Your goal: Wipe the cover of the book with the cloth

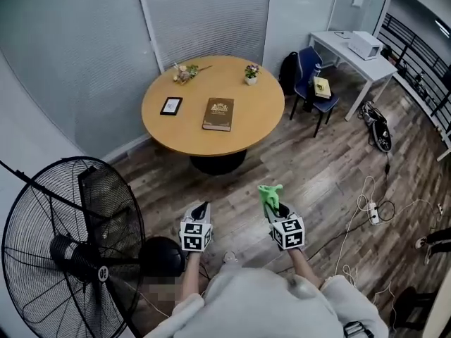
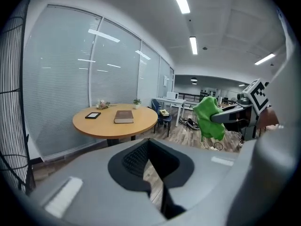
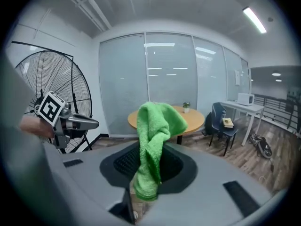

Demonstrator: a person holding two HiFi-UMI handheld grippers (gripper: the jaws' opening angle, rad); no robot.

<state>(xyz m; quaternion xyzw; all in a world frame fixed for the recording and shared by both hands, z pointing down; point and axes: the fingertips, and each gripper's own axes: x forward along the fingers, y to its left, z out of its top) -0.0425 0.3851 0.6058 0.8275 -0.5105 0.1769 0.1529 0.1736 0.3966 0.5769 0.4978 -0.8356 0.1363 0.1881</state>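
Note:
A brown book (image 1: pixel 218 113) lies closed near the middle of the round wooden table (image 1: pixel 261 115), far ahead of both grippers. My right gripper (image 1: pixel 276 206) is shut on a green cloth (image 1: pixel 268 194), which sticks up from its jaws and hangs crumpled in the right gripper view (image 3: pixel 153 145). Level with it to the left, my left gripper (image 1: pixel 203 208) is shut with nothing in it. The left gripper view shows the book (image 2: pixel 123 117) on the table (image 2: pixel 113 126) and the cloth (image 2: pixel 209 117) at right. In the right gripper view the cloth hides the book.
The table also carries a small black tablet (image 1: pixel 171 105), a flower sprig (image 1: pixel 184 71) and a little potted plant (image 1: pixel 251 72). A large black floor fan (image 1: pixel 63 252) stands close at left. At right are a blue chair (image 1: pixel 313 83), a white desk (image 1: pixel 356 58) and floor cables (image 1: pixel 373 213).

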